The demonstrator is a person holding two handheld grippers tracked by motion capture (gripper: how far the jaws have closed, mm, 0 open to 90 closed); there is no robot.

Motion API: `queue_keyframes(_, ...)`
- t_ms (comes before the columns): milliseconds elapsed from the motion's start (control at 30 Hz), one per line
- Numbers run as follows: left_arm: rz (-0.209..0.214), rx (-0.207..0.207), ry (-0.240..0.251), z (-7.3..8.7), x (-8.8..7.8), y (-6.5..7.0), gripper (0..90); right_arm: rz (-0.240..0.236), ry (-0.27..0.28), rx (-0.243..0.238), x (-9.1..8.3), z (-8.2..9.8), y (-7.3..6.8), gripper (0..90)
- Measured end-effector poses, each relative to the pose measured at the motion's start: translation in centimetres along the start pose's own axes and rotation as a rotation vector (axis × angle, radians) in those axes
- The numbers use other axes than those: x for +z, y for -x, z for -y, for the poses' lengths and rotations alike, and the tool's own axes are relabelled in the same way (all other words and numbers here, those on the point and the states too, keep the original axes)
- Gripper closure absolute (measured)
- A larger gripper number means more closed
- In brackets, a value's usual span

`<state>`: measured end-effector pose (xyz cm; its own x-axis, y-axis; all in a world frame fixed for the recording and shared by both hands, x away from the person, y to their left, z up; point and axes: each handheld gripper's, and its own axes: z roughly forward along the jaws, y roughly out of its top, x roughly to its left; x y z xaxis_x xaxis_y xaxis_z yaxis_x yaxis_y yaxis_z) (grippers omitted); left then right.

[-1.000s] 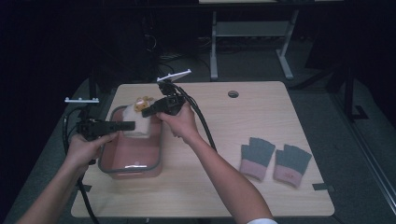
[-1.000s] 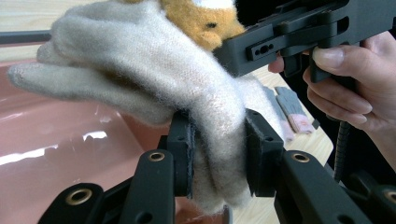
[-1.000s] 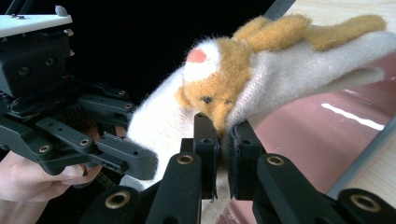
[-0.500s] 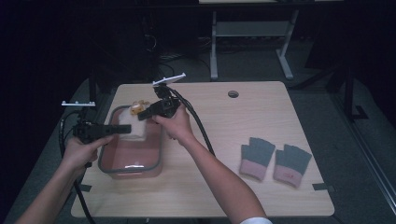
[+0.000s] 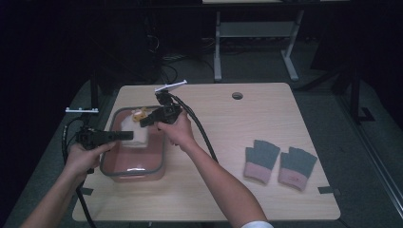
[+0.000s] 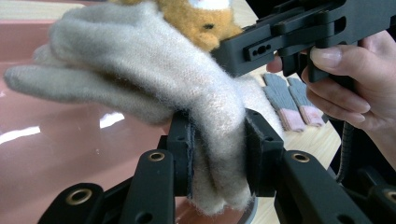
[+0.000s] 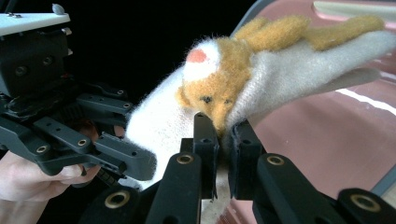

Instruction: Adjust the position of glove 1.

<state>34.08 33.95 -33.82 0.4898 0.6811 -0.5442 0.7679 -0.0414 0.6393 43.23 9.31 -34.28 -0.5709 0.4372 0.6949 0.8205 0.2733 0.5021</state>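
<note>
Wooden counter point(image 5: 214, 185), pink bin point(image 5: 121, 175): you hold a fuzzy glove.
Left gripper point(image 6: 217, 154) and right gripper point(image 7: 223, 140) fingers both clamp the cream glove point(image 6: 140, 70) above it.

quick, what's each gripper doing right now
Left gripper: closed on the cream glove.
Right gripper: closed on the same glove, at the edge by its bear patch, over the red bin.

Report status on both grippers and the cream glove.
Left gripper shut on cream glove. Right gripper shut on it too, by its bear patch. Glove held over pink container. Nothing in the way.
</note>
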Motion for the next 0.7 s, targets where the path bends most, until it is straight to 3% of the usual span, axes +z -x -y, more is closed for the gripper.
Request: queue_keyframes(700,-0.024,-0.052,-0.059,1.5,2.1,-1.7,67.1,-0.008,-0.047,0.063,2.3,1.7,3.1,83.1)
